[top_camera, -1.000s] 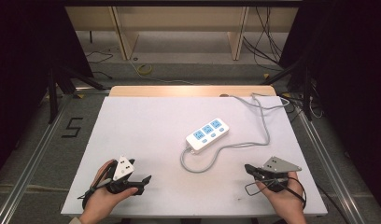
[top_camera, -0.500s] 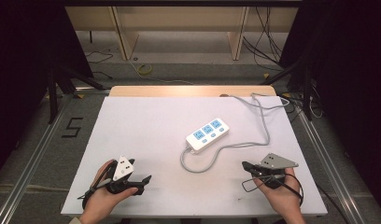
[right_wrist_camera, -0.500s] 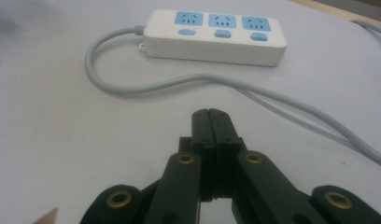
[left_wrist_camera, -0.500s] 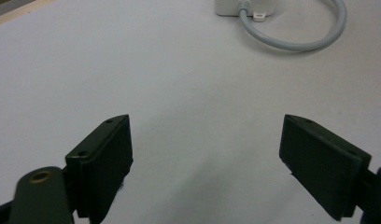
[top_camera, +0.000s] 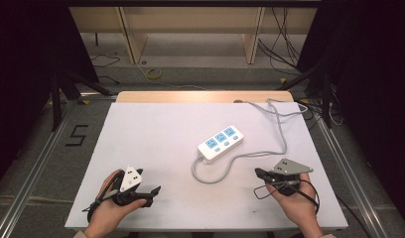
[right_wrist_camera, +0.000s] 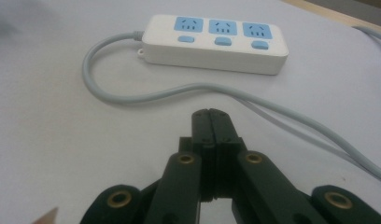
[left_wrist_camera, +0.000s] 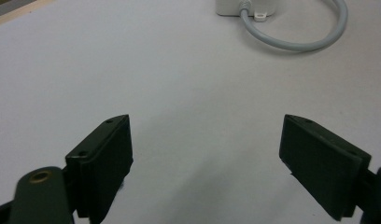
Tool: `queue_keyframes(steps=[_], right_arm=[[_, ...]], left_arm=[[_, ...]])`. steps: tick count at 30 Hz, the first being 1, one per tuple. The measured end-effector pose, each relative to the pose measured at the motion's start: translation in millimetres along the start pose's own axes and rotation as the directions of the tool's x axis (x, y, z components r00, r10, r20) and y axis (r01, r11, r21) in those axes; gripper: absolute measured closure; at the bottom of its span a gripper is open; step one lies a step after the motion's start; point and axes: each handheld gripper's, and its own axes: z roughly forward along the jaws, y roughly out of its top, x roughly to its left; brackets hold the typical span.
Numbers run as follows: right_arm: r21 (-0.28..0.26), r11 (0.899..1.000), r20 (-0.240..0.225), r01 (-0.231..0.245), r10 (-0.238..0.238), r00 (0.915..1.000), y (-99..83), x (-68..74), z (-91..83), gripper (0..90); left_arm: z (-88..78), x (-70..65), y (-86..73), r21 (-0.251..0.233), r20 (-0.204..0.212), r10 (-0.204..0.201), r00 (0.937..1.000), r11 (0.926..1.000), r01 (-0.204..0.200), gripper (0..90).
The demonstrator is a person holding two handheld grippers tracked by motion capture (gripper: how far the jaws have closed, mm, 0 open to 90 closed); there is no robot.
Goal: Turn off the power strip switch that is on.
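Power strip (top_camera: 220, 143) lies at frame centre on the desk (top_camera: 156, 134). Left gripper (top_camera: 152, 194), lower left: jaws wide apart, empty. Right gripper (top_camera: 259, 173), lower right: jaws closed, empty, near the grey cord (top_camera: 240, 159).

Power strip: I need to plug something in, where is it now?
In the high view the power strip lies right of the table's centre, ahead of the right gripper.

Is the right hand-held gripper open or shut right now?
Shut. The right hand-held gripper has its two black jaws pressed flat together with nothing between them, short of the power strip and its cable.
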Motion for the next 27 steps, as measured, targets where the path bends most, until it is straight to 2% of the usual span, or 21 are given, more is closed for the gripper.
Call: queue_keyframes(steps=[27], right_arm=[[0.023,1.0,0.011,0.01,-0.011,0.9999,18.6,-1.1,9.5,90.0]], left_arm=[[-0.2,0.1,-0.1,-0.005,-0.002,-0.002,1.0,1.0,0.002,17.3]])
